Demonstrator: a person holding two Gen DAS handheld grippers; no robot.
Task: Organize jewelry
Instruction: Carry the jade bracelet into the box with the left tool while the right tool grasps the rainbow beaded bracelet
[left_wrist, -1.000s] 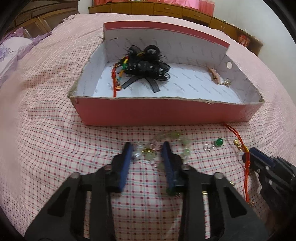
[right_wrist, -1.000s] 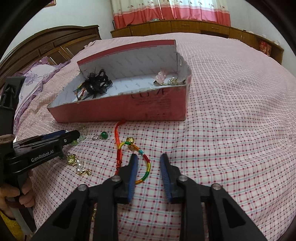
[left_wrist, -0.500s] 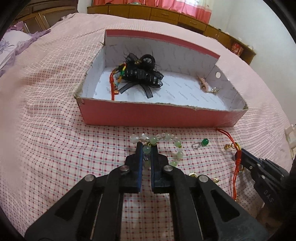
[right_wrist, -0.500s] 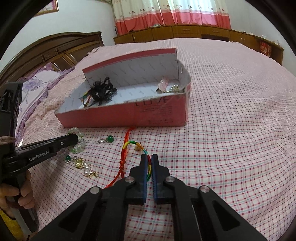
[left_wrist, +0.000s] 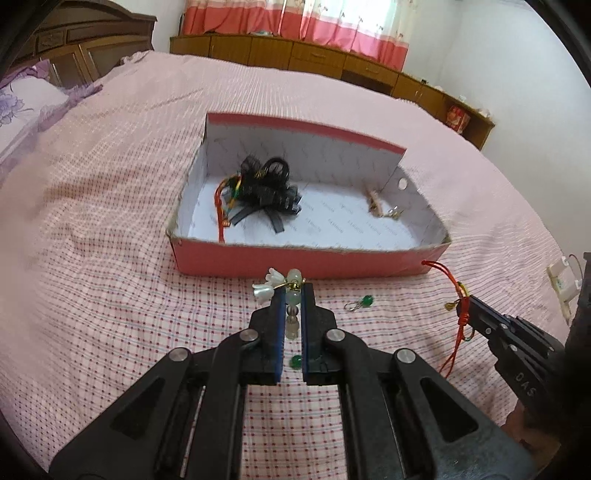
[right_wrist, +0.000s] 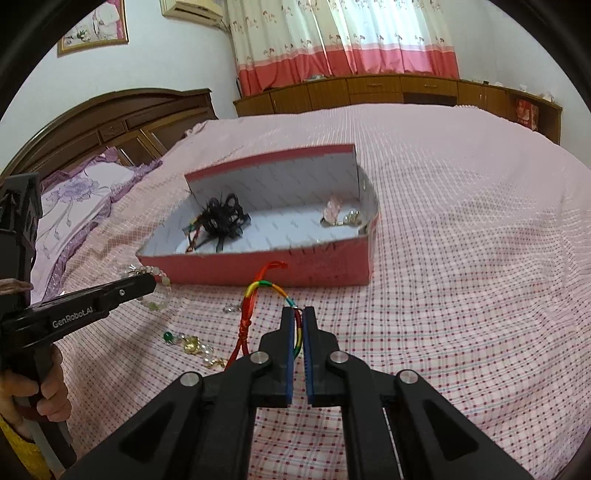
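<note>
My left gripper is shut on a pale green bead bracelet and holds it lifted above the bedspread, short of the red box. It also shows in the right wrist view with the bracelet hanging. My right gripper is shut on a rainbow cord bracelet with red tassel strings, lifted in front of the box. The box holds a black hair bow and a pink clip.
A green-stone earring lies on the checked bedspread in front of the box. A green bead and gold pearl pieces lie left of my right gripper. A purple pillow and wooden headboard are at the left.
Both grippers closed on their bracelets and rose from the bedspread, lifting the bead bracelet and the rainbow cord. The box now looks farther off and lower in both views.
</note>
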